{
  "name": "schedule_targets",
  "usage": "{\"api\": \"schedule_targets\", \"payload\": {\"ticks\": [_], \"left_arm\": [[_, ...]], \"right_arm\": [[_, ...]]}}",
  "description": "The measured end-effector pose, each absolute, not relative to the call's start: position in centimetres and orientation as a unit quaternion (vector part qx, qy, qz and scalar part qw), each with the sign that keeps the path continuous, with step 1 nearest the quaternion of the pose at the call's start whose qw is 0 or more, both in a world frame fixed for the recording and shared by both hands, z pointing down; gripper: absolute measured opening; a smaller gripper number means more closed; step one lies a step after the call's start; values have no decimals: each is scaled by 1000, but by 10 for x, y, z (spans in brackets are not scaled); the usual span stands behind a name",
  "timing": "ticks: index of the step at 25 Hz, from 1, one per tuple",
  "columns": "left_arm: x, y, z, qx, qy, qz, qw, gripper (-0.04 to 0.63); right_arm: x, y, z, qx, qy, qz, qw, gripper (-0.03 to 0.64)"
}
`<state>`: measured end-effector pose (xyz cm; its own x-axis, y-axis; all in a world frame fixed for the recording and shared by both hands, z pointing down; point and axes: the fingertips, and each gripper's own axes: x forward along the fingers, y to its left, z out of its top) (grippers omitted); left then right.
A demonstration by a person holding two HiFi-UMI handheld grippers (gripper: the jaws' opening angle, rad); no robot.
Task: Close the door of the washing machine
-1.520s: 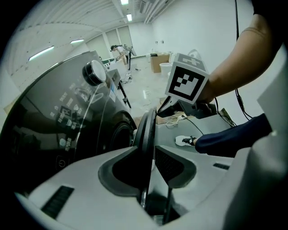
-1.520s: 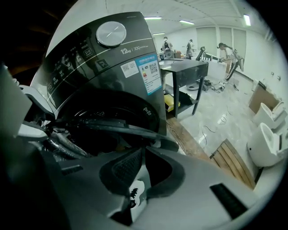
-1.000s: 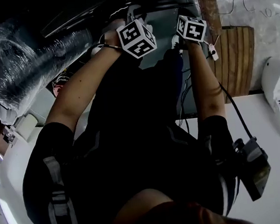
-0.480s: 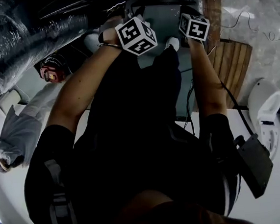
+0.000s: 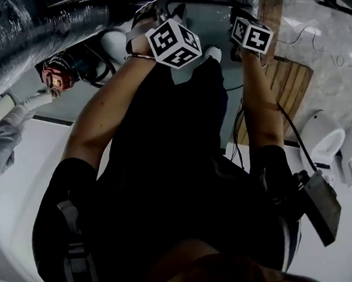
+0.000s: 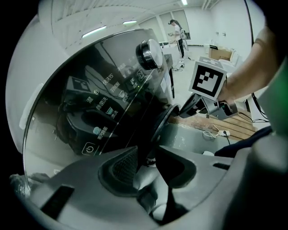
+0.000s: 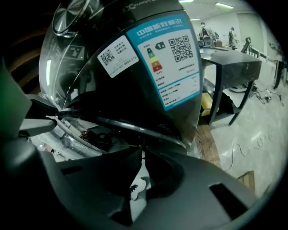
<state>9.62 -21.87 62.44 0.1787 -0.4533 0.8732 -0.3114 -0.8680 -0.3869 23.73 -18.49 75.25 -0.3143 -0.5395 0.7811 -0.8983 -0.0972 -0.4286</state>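
Note:
The washing machine's dark glossy front with its knob (image 6: 148, 54) fills the left gripper view. Its round door (image 6: 163, 121) stands ajar, and the dark rim runs down between the pads of my left gripper (image 6: 146, 155), which is shut on it. In the right gripper view the door's glass carries a blue energy label (image 7: 168, 54); the rim (image 7: 135, 130) curves just beyond my right gripper (image 7: 140, 152), whose jaws are together with nothing seen between them. In the head view both marker cubes, left (image 5: 174, 42) and right (image 5: 252, 35), sit side by side at the machine; the jaws are hidden there.
A wooden pallet (image 5: 290, 89) lies right of the machine, with white units (image 5: 325, 141) beyond it. A black table (image 7: 234, 67) stands to the right. A plastic-wrapped bundle (image 5: 23, 34) and a red object (image 5: 55, 77) lie to the left. Cables trail on the floor (image 6: 216, 133).
The head view has swung, so the floor and surroundings slid across the picture. Both cubes stay at the machine; the right one has edged slightly right.

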Motion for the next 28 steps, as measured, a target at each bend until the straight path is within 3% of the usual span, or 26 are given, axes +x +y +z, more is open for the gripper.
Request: {"api": "schedule_targets", "payload": {"ticks": [6,15,28], "left_arm": [[98,-217,618,-778,248,-575,51,124],[91,-187,610,-800,253,-542,-35,124],[77,-181,531,-832,330,-430,-115,124]], "right_arm": [[242,-193,758,560,-646,487,181,21],[242,-194,756,539,-676,441,241,12],[242,-175,630,509,-748,327,274,12]]}}
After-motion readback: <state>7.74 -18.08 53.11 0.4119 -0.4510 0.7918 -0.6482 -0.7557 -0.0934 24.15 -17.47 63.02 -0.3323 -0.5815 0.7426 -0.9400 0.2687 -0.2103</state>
